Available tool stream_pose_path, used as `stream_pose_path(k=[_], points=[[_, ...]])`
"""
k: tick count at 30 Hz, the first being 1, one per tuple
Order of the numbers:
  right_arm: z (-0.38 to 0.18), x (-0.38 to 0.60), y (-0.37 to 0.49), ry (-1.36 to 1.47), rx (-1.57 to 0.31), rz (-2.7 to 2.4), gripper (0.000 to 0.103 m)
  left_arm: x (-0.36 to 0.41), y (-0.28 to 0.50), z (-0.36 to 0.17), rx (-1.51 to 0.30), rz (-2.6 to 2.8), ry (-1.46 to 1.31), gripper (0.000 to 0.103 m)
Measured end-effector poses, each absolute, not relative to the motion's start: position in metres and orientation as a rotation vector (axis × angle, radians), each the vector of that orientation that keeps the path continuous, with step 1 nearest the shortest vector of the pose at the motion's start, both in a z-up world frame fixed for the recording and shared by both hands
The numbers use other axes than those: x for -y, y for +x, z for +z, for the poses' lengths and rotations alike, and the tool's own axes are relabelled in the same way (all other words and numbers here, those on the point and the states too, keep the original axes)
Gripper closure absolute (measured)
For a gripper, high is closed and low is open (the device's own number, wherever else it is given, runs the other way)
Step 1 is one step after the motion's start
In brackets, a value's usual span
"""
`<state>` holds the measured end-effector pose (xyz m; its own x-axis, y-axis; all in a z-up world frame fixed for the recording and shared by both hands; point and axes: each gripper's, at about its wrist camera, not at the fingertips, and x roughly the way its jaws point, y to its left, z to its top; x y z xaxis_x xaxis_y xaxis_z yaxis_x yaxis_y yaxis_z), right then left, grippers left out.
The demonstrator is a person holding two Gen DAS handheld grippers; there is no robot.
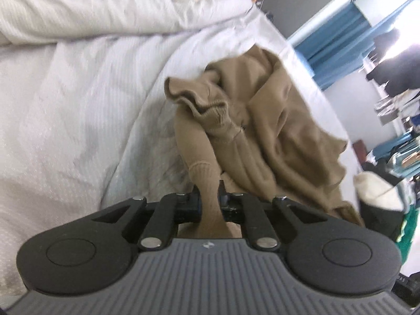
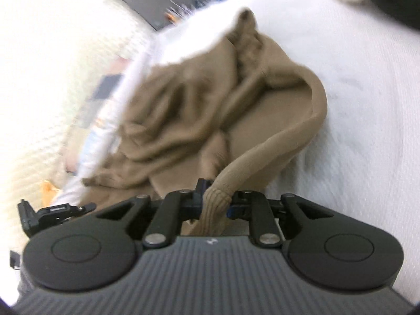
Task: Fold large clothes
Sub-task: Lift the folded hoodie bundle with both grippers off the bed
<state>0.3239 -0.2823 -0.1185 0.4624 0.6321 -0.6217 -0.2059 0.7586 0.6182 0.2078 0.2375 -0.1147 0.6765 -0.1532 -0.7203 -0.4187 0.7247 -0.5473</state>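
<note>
A tan knit sweater (image 1: 275,131) lies crumpled on a white bedspread (image 1: 78,105). In the left wrist view my left gripper (image 1: 210,197) is shut on a ribbed edge of the sweater, and the cloth stretches up from the heap into the jaws. In the right wrist view the sweater (image 2: 197,105) hangs bunched over the bed, and my right gripper (image 2: 216,197) is shut on its ribbed hem, which curves away as a taut band. The left gripper's black body (image 2: 52,215) shows at the lower left of that view.
A folded white quilt (image 1: 105,8) lies across the far side of the bed. Beyond the bed's edge hang blue curtains (image 1: 336,39), with cluttered shelves (image 1: 399,136) to the right. A white and dark bundle (image 1: 378,197) sits near the bed's right edge.
</note>
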Motion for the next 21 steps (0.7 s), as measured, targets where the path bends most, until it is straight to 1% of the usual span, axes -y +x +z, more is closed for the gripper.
stream_pose_path(k=[5, 11, 15, 21], points=[[-0.1, 0.302, 0.322, 0.586, -0.864, 0.595, 0.087, -0.237, 0.194, -0.091, -0.788, 0.151, -0.748, 0.094], [-0.079, 0.328, 0.313, 0.663, -0.742, 0.633, 0.088, -0.222, 0.181, -0.076, -0.737, 0.136, -0.762, 0.094], [-0.078, 0.338, 0.307, 0.69, -0.7, 0.67, 0.088, -0.217, 0.163, -0.064, -0.71, 0.123, -0.747, 0.094], [-0.059, 0.359, 0.285, 0.732, -0.66, 0.728, 0.088, -0.223, 0.116, -0.046, -0.661, 0.068, -0.783, 0.094]])
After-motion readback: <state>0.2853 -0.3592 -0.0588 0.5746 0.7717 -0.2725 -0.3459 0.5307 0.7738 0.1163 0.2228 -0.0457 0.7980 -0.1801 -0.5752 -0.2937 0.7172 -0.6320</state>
